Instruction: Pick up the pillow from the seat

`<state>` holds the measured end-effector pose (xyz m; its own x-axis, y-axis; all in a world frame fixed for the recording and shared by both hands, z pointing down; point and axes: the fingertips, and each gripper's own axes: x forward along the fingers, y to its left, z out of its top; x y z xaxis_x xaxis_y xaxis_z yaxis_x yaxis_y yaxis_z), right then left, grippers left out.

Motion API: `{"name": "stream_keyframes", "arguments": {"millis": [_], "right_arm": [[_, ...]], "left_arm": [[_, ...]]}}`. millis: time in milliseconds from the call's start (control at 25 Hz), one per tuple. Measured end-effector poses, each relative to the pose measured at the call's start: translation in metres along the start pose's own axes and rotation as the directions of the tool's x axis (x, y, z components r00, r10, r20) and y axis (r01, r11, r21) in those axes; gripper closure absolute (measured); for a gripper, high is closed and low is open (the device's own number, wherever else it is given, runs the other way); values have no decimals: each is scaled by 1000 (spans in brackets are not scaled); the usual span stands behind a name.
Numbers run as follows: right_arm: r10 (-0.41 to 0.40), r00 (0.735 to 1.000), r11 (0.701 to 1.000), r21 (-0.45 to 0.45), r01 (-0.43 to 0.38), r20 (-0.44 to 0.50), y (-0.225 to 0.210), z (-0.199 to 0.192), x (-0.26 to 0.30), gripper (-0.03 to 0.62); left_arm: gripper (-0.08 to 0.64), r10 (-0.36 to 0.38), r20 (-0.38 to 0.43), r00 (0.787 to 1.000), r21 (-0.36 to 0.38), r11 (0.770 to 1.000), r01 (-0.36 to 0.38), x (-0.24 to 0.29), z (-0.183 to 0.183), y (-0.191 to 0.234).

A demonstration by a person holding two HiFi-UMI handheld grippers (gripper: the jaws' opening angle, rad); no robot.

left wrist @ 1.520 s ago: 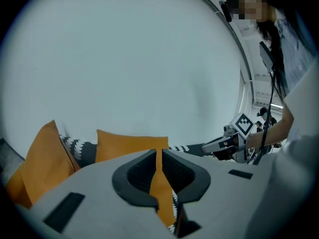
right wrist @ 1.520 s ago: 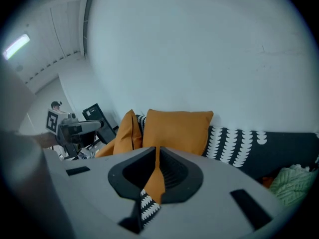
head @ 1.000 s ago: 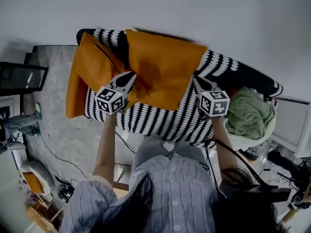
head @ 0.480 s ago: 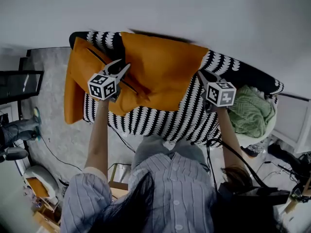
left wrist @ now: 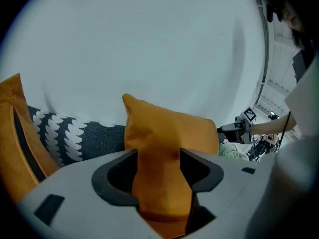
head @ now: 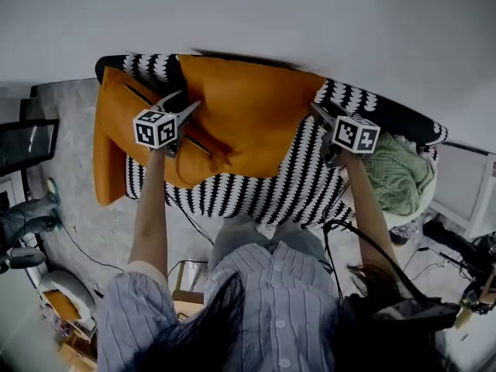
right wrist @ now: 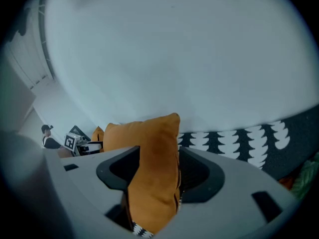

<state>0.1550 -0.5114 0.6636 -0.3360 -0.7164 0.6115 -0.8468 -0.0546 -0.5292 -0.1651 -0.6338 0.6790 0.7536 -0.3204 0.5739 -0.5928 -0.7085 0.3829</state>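
Observation:
A big orange pillow (head: 248, 122) leans on the back of the black-and-white patterned sofa (head: 302, 184). My left gripper (head: 184, 101) is at its left edge and my right gripper (head: 316, 108) at its right edge. Both sets of jaws are opening, with the pillow's cloth still lying between them. In the left gripper view a pillow corner (left wrist: 167, 133) fills the gap of the left gripper (left wrist: 158, 156). In the right gripper view the pillow's seamed edge (right wrist: 154, 153) stands between the spread jaws of the right gripper (right wrist: 158, 156).
A second orange pillow (head: 116, 146) lies over the sofa's left end. A white basket with a green blanket (head: 399, 173) stands at the sofa's right end. Cables and small things lie on the grey floor (head: 70, 231) to the left. A pale wall rises behind the sofa.
The pillow has shifted left and back against the sofa's backrest. Both grippers went with it and moved apart, and the left gripper's jaws have spread.

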Motion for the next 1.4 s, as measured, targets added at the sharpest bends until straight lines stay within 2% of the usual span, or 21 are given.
{"name": "stream_keyframes", "arguments": {"millis": [120, 280, 440, 560, 680, 840, 960, 1200, 1400], "right_arm": [[22, 998, 997, -67, -25, -57, -6, -7, 15, 321], [50, 992, 997, -45, -55, -116, -9, -15, 32, 298], [87, 986, 996, -25, -91, -142, -9, -13, 36, 298], [126, 980, 992, 19, -125, -154, -5, -15, 40, 298], [131, 978, 991, 32, -127, -165, -7, -16, 47, 299], [100, 977, 995, 20, -98, -190, -11, -17, 55, 339], [93, 977, 996, 17, -91, -191, -10, -20, 57, 373], [73, 986, 997, 52, -66, -150, -5, -24, 52, 417], [89, 988, 990, 121, -74, -127, 3, -30, 40, 456]], "left_arm": [[236, -35, -15, 999, -28, 999, 34, 6, -3, 3], [178, -75, -22, 997, -92, 993, 73, 11, -8, 12], [169, -151, -7, 989, -193, 970, 147, 20, -11, 16], [170, -189, -18, 982, -206, 962, 182, 27, -13, 16], [172, -209, -21, 978, -206, 958, 200, 33, -13, 16], [185, -195, -3, 981, -223, 956, 189, 42, -13, 14], [210, -158, 18, 987, -242, 957, 158, 41, -13, 13], [260, -76, 75, 994, -285, 954, 94, 33, -16, 10], [293, -60, 94, 994, -312, 946, 87, 24, -21, 2]]}}
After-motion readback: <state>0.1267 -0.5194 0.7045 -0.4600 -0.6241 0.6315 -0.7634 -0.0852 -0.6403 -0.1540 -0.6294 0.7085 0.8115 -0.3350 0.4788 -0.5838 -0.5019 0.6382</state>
